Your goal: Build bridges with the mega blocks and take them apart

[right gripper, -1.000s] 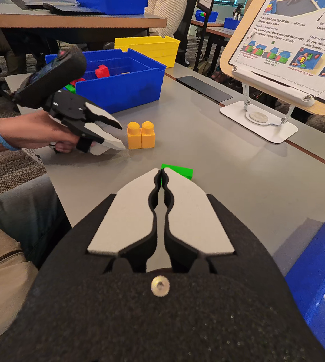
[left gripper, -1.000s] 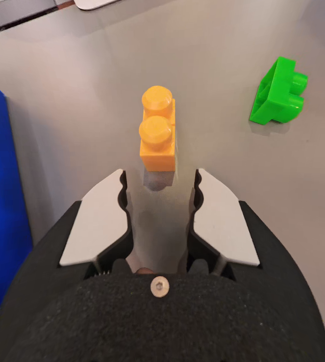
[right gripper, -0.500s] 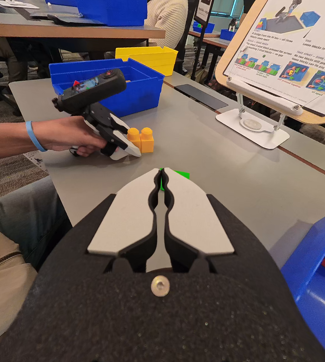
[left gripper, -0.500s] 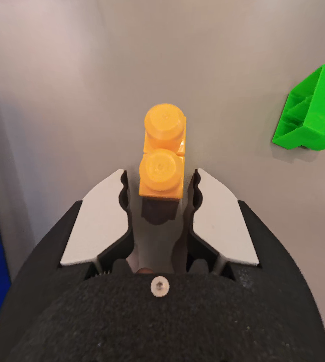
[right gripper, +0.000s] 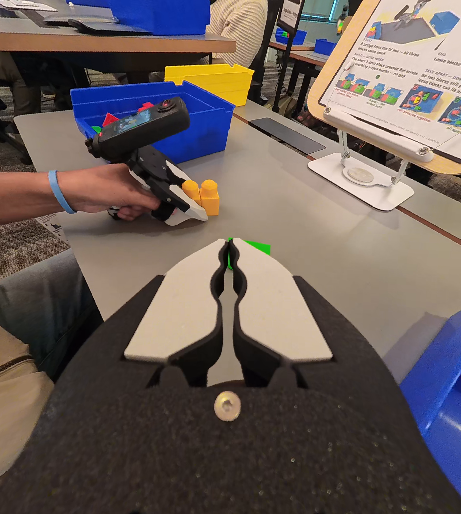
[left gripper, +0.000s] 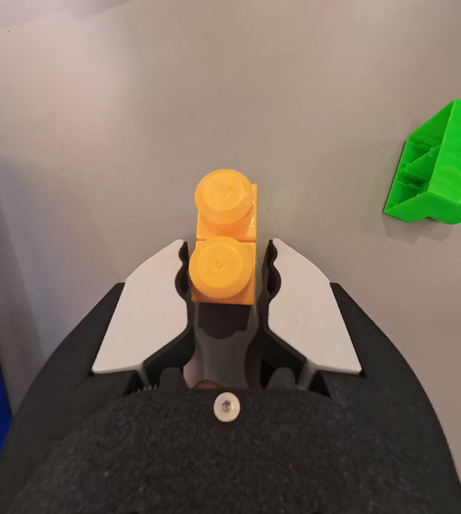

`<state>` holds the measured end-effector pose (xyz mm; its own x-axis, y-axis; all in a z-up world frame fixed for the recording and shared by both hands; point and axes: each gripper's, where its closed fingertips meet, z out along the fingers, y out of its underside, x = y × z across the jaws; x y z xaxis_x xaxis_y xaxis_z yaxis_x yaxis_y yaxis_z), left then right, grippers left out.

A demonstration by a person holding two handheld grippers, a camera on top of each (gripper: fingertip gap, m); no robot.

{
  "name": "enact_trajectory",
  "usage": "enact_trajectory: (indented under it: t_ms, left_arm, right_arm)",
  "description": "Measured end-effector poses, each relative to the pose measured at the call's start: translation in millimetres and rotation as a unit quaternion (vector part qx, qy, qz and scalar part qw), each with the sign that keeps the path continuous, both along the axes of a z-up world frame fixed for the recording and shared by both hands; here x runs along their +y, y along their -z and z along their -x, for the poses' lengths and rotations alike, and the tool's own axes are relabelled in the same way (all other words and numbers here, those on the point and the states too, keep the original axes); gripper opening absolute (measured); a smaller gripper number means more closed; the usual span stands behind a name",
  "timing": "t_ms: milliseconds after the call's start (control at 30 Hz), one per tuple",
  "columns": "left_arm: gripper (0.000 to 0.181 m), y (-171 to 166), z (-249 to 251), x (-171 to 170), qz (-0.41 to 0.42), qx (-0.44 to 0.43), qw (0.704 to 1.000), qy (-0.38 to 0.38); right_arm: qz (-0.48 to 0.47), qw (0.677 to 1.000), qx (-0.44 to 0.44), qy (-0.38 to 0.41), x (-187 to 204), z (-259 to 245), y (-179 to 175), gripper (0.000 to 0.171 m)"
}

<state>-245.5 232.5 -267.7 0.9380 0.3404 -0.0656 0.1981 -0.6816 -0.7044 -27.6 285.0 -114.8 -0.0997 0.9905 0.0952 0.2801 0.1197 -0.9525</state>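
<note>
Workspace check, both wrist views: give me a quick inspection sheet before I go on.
Surface: grey table, bare around the blocks.
Job's things: two orange one-stud blocks standing side by side, touching; green two-stud block tipped on its side, apart from them; blue bin holding red and green blocks.
Clutter: instruction board on a white stand; second blue bin at the right edge.
Grippers: left tool open, straddling the nearer orange block; right tool shut, empty, short of the green block.
Cables: nothing seen.
Surroundings: yellow bin, other tables, a seated person behind.
</note>
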Motion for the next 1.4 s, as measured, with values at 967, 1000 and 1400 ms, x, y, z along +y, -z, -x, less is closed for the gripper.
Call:
enact_trajectory:
  t_ms: [967,1000,1400]
  left_arm:
    - [0.047,0.6,0.8,4.6,0.005,0.008,1.0,0.009]
    - [0.048,0.5,0.5,4.7,0.005,0.011,1.0,0.01]
    - [0.057,0.8,7.6,5.7,0.004,0.004,1.0,-0.003]
  right_arm:
    - [-0.004,1.0,-0.007,-0.006,-4.1,-0.2,1.4,0.0]
    - [-0.004,1.0,-0.007,-0.006,-4.3,-0.3,1.5,0.0]
    - [-0.007,1.0,-0.006,-0.007,-5.9,-1.4,-0.4,0.0]
